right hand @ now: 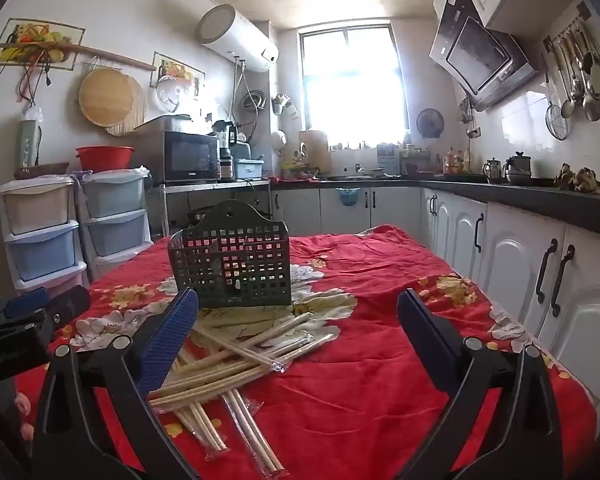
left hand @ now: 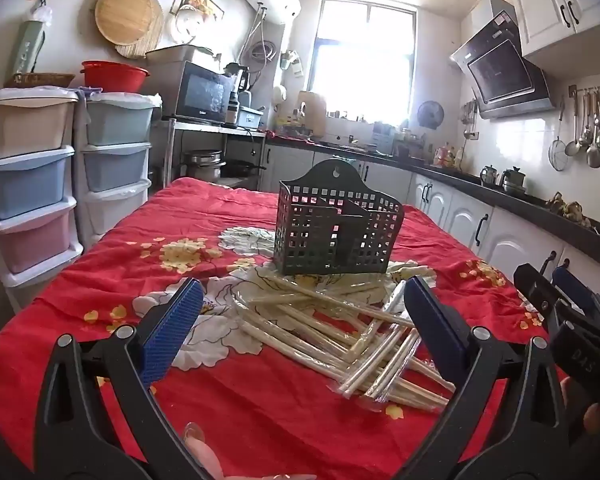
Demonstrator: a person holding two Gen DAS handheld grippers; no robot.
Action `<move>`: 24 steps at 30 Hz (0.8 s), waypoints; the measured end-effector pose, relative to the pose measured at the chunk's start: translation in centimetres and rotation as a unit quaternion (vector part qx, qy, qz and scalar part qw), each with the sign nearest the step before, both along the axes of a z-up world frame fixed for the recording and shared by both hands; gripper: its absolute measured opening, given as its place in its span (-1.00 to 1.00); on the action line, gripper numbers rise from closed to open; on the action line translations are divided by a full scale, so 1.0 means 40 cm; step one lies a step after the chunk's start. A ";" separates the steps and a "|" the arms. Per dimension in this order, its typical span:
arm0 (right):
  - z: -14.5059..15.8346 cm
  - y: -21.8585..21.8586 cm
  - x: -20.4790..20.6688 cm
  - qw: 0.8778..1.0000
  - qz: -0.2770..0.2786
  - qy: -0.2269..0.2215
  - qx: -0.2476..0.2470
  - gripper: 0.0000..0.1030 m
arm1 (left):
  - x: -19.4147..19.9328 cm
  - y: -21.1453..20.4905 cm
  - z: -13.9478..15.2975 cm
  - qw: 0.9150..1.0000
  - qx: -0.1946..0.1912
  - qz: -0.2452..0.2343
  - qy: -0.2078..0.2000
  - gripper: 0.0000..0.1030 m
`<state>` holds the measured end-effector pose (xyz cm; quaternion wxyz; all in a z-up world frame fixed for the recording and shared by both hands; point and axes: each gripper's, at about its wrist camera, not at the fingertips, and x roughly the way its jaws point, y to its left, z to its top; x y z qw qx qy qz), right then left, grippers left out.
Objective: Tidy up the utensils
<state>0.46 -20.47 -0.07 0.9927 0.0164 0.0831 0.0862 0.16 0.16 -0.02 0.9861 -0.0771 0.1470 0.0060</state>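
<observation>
A dark green perforated utensil basket (left hand: 336, 226) stands upright mid-table; it also shows in the right wrist view (right hand: 232, 268). A loose pile of wrapped pale chopsticks (left hand: 340, 332) lies on the cloth just in front of it, and shows left of centre in the right wrist view (right hand: 236, 360). My left gripper (left hand: 304, 316) is open and empty, hovering over the pile. My right gripper (right hand: 298, 326) is open and empty, to the right of the pile. The right gripper's body shows at the right edge of the left wrist view (left hand: 568, 320).
A red floral tablecloth (left hand: 260, 400) covers the table. Stacked plastic drawers (left hand: 32, 184) stand to the left. White cabinets with a dark counter (right hand: 540, 264) run along the right. A microwave (right hand: 190, 156) sits at the back left.
</observation>
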 end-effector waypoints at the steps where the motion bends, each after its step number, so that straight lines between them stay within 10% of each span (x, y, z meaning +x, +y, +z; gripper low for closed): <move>1: -0.001 0.000 0.002 1.000 -0.002 0.006 0.003 0.88 | 0.000 -0.001 0.000 1.000 0.001 0.000 -0.002 0.80; 24: 0.014 -0.003 -0.012 1.000 -0.003 -0.009 0.002 0.88 | 0.001 0.003 -0.002 1.000 0.005 0.001 -0.007 0.80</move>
